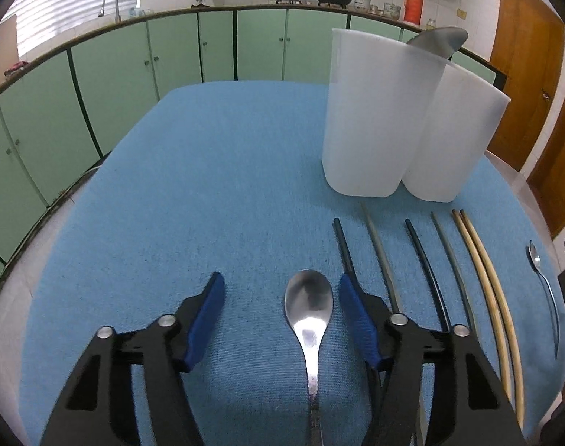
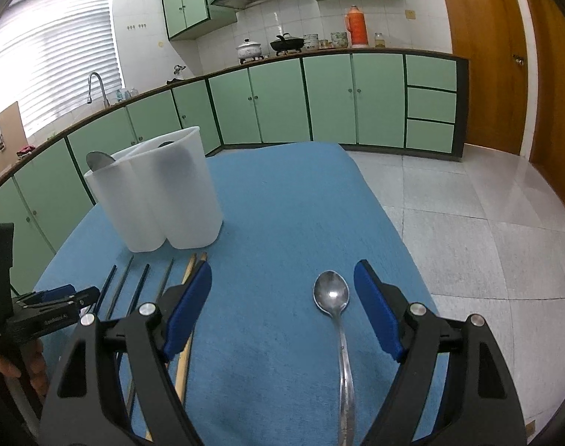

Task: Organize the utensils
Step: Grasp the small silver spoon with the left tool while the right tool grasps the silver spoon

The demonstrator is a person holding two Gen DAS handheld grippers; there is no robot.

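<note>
In the left wrist view my left gripper (image 1: pixel 280 290) is open over a steel spoon (image 1: pixel 309 308) that lies on the blue cloth (image 1: pixel 208 193) between its fingers. Right of it lie several dark and grey chopsticks (image 1: pixel 379 256), a wooden pair (image 1: pixel 486 278) and a smaller spoon (image 1: pixel 542 286). A white two-part holder (image 1: pixel 390 119) stands beyond, with a grey utensil head (image 1: pixel 438 41) sticking out. In the right wrist view my right gripper (image 2: pixel 282 278) is open around the smaller spoon (image 2: pixel 332 297). The holder (image 2: pixel 159 193) stands at far left, and the left gripper (image 2: pixel 59 297) shows at the left edge.
The cloth-covered table ends near the right gripper, with tiled floor (image 2: pixel 486 223) beyond. Green kitchen cabinets (image 2: pixel 319 100) run behind the table, with pots and a thermos on the counter. A wooden door (image 2: pixel 479 55) is at the right.
</note>
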